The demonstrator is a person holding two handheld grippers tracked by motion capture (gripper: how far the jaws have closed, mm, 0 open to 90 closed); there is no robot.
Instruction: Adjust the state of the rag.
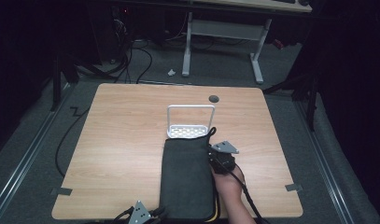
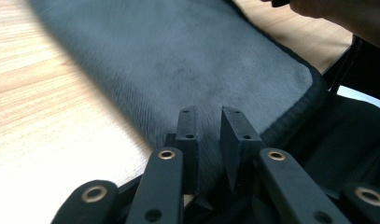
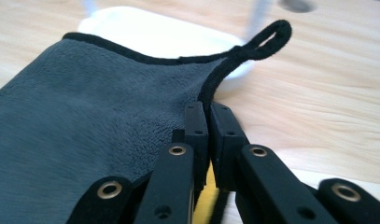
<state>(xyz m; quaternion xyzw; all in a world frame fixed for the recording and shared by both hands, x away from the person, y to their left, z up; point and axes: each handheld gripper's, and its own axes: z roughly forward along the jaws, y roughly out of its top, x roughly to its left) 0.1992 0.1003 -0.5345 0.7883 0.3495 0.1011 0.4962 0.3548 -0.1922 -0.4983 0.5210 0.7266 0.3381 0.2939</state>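
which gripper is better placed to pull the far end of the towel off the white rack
Right. The right gripper is shut on the grey towel's edge beside the hanging loop, next to the white rack. The left gripper sits at the towel's near end, jaws apart.

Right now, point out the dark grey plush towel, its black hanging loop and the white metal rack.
dark grey plush towel (image 1: pixel 187 179), high view, middle of its flat top.
black hanging loop (image 3: pixel 271 35), right gripper view, on the loop's cord.
white metal rack (image 1: pixel 187 131), high view, its perforated base.
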